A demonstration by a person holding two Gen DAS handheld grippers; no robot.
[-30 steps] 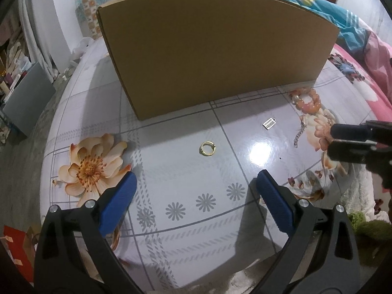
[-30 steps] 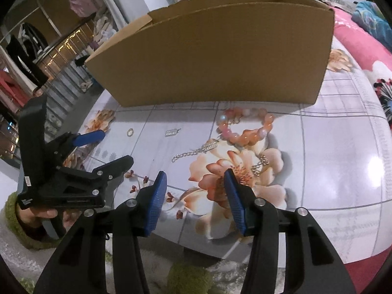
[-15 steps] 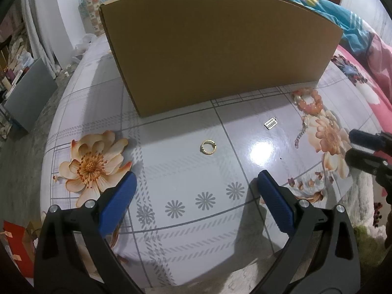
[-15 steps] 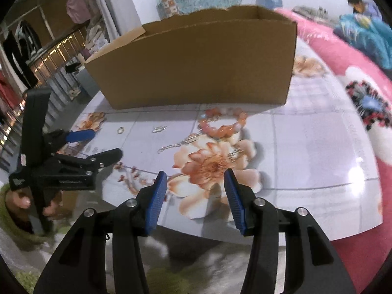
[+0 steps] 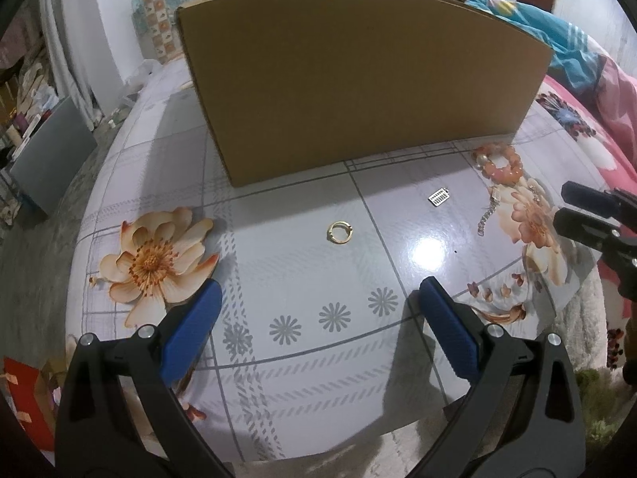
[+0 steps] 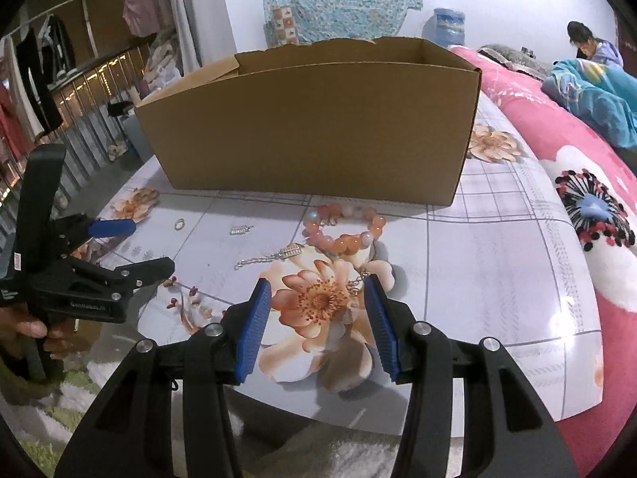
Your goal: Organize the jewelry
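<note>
A gold ring (image 5: 339, 232) lies on the floral table, ahead of my open, empty left gripper (image 5: 318, 310). A small silver charm (image 5: 438, 197) lies to its right. A pink bead bracelet (image 6: 344, 231) and a silver chain bracelet (image 6: 270, 257) lie near the open cardboard box (image 6: 314, 135). My right gripper (image 6: 316, 312) is open and empty, hovering over the table's front edge, short of the bracelets. The ring (image 6: 180, 223) and charm (image 6: 239, 230) also show in the right wrist view, and the left gripper (image 6: 131, 247) at the left. The bead bracelet (image 5: 499, 163) shows at right in the left wrist view.
The box (image 5: 358, 91) stands at the back of the table (image 5: 278, 263). A pink floral bed (image 6: 577, 183) lies to the right. A person (image 6: 589, 46) sits at the far back. A railing and hanging clothes are at left.
My right gripper has pulled back and lifted, so the box's open top now shows. In the left wrist view it has retreated toward the right edge. The left gripper has barely moved.
</note>
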